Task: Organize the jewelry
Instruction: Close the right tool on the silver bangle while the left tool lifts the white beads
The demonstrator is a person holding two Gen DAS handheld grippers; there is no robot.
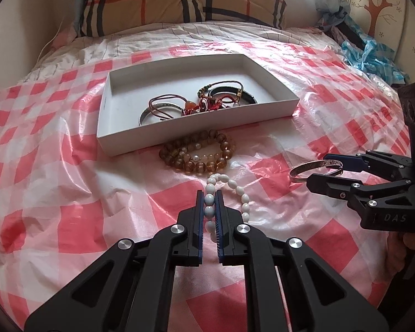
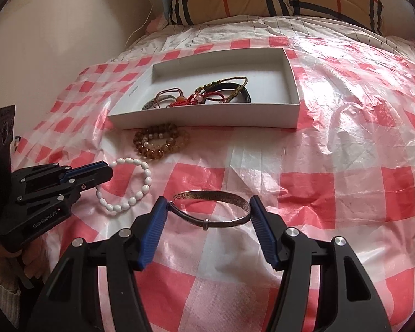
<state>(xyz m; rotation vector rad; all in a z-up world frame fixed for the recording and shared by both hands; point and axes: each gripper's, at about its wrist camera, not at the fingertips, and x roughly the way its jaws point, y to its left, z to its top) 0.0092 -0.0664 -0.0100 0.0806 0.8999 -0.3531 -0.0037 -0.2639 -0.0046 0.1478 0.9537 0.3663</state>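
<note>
Two grippers over the bed, left gripper (image 1: 209, 193) pinching white bracelet (image 1: 236, 191), right gripper (image 2: 207, 204) gripping silver bangle (image 2: 210, 207)

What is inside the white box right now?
The white box holds a tangle of bracelets: a black bangle, red cord pieces, a gold-trimmed band and a silvery bangle at the left. Its near wall hides the lowest parts, and anything beneath the tangle cannot be seen.

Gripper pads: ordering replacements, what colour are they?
Blue, ribbed pads on black fingers; clearest in the right wrist view.
</note>
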